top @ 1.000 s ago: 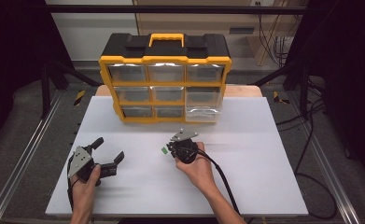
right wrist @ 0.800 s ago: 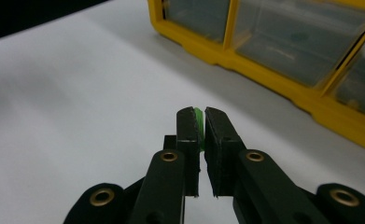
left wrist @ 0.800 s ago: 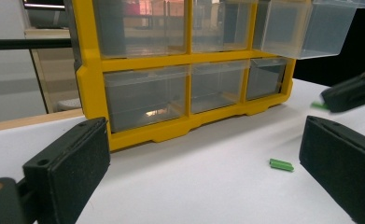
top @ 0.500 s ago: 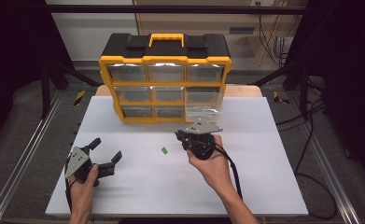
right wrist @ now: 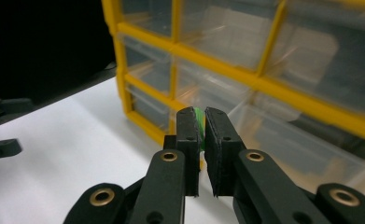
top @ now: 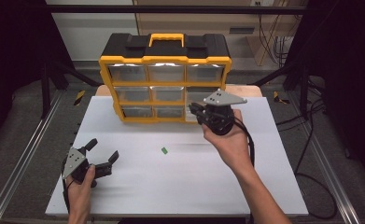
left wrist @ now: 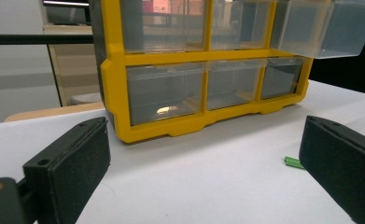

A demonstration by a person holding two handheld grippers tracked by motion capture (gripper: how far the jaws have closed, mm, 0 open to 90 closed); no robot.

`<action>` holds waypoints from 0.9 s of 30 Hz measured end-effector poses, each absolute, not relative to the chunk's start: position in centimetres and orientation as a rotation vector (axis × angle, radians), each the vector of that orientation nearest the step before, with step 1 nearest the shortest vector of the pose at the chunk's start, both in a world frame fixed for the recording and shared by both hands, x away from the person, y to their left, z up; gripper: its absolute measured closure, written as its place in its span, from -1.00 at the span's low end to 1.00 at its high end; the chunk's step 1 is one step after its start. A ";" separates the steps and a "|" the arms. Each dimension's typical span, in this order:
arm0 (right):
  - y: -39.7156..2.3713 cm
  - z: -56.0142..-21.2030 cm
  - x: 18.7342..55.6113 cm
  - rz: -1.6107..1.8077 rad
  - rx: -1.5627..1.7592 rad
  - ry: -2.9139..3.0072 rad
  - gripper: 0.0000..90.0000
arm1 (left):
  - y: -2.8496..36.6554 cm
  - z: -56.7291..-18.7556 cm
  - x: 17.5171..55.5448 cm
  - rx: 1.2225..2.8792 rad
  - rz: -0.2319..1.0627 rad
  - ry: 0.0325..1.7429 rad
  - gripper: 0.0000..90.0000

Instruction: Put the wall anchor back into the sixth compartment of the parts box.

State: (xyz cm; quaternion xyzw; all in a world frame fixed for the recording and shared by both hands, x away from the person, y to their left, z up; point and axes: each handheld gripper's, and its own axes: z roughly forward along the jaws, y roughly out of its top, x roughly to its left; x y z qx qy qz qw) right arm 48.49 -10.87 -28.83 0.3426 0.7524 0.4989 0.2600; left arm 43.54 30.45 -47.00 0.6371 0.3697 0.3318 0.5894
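A yellow and black drawer organizer stands at the back of the white table. The right drawer of its middle row is pulled out. My right gripper is held up in front of that drawer, shut on a small green piece that peeks out between its pads. A second small green piece lies on the table's middle; it is also by the right jaw in the left gripper view. My left gripper rests low at the front left, open, with nothing between its jaws.
The white table top stretches from the organizer to the front edge. Metal rails run along both sides. Cables trail off the right side. The other clear drawers are pushed in.
My right gripper has lifted off the table and travelled back and right to the organizer's pulled-out drawer, carrying a green piece. One green piece stays on the table. The left gripper has kept still.
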 end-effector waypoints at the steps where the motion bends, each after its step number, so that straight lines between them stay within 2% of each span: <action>1: -10.9 -28.8 48.5 1.351 0.928 2.038 0.88 | 30.4 -47.0 43.5 1.483 0.772 0.861 -0.96; 10: -12.3 -25.5 51.3 1.213 0.943 2.072 0.88 | 30.6 -47.0 43.5 1.473 0.773 0.867 -0.96; 21: -12.4 -27.2 54.6 1.065 1.007 2.155 0.88 | 30.8 -47.0 43.4 1.466 0.773 0.878 -0.96; 24: -12.3 -27.6 55.3 1.042 1.032 2.140 0.57 | 30.7 -46.9 43.4 1.468 0.777 0.876 -0.96; 25: -12.3 -27.6 55.3 1.042 1.032 2.140 0.57 | 30.7 -46.9 43.4 1.468 0.777 0.876 -0.96; 26: -12.1 -27.1 54.6 1.091 1.021 2.095 0.32 | 30.7 -46.9 43.4 1.471 0.776 0.873 -0.96; 27: -12.0 -26.9 54.2 1.110 1.014 2.089 0.26 | 30.7 -46.9 43.4 1.471 0.776 0.873 -0.96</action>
